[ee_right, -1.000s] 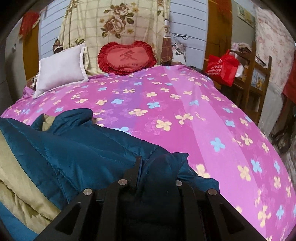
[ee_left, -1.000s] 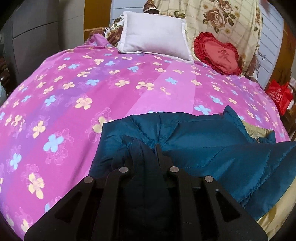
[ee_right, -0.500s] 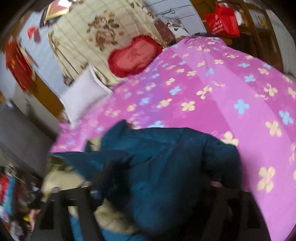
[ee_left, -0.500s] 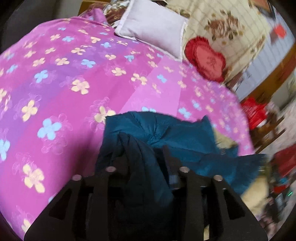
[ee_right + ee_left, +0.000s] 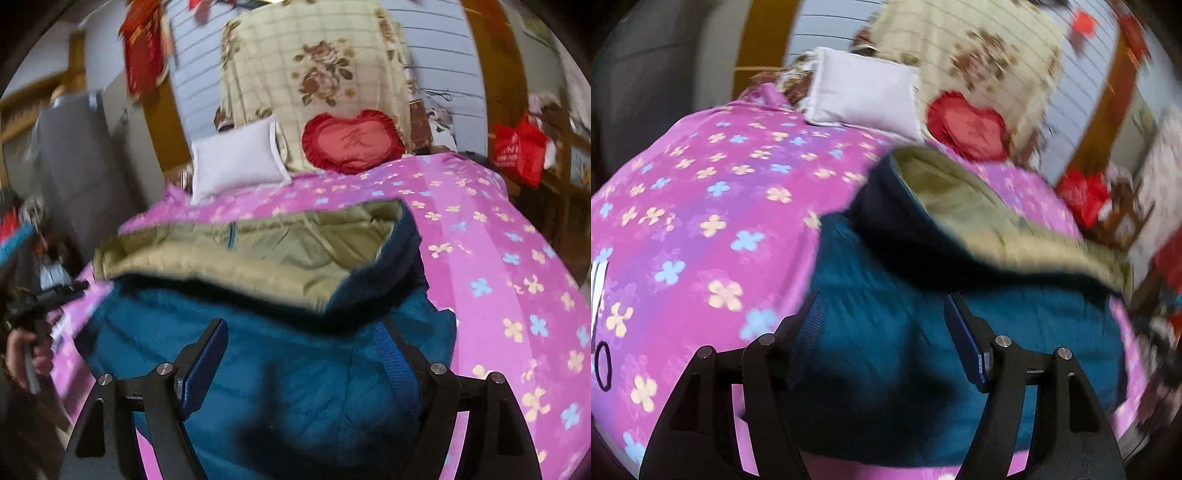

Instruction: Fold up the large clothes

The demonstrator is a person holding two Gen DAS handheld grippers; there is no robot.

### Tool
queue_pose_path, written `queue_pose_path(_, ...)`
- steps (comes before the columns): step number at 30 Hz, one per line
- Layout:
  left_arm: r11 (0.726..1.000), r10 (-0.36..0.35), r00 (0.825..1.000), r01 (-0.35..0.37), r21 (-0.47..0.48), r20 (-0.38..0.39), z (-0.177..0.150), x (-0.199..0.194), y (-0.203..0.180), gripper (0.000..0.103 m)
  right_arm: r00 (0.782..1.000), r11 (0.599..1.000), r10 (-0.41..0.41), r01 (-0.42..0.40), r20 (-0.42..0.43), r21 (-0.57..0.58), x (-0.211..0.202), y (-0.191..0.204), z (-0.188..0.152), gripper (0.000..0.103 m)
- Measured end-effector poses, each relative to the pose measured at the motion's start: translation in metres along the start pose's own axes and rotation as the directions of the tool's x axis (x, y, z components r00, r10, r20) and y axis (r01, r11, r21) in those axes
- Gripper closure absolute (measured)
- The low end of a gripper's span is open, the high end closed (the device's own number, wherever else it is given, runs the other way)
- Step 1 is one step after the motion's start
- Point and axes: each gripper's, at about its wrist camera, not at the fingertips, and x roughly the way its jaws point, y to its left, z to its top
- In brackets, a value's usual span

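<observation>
A bed (image 5: 517, 258) covered in a pink flowered sheet fills both views. On its near part lies a teal padded jacket (image 5: 295, 369), one flap turned back so the olive lining (image 5: 258, 251) faces up. At the head of the bed a white pillow (image 5: 236, 162) leans beside a red heart-shaped cushion (image 5: 354, 142), both against a cream flowered blanket (image 5: 317, 74). A red bag (image 5: 519, 151) hangs to the right. The left gripper (image 5: 882, 310) is above the jacket, its jaws opening, with nothing pinched between them. The right gripper (image 5: 301, 332) is spread wide over the teal fabric, gripping nothing. A hand (image 5: 29, 354) shows at the left edge of the right wrist view.
</observation>
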Motion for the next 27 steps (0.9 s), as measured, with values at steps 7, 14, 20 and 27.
queue_pose_path(7, 0.987, 0.030, 1.000, -0.030, 0.157, 0.004, 0.032, 0.033, -0.068, 0.036, 0.996, 0.987, -0.082, 0.088, -0.046, 0.137, 0.036, -0.017, 0.011, 0.024)
queue_pose_path(14, 0.968, 0.125, 0.991, -0.131, 0.213, 0.042, 0.102, 0.087, -0.096, 0.036, 0.987, 0.982, -0.117, 0.131, -0.113, 0.133, 0.079, -0.010, 0.038, 0.019)
queue_pose_path(20, 0.947, 0.275, 0.961, -0.267, 0.177, -0.020, 0.125, 0.152, -0.067, 0.036, 0.959, 0.968, -0.148, 0.190, -0.243, 0.162, 0.121, -0.024, 0.054, 0.002)
queue_pose_path(27, 0.937, 0.317, 0.944, -0.299, 0.181, -0.086, 0.089, 0.186, -0.030, 0.027, 0.909, 0.934, -0.050, 0.189, -0.415, 0.303, 0.157, -0.057, 0.051, 0.000)
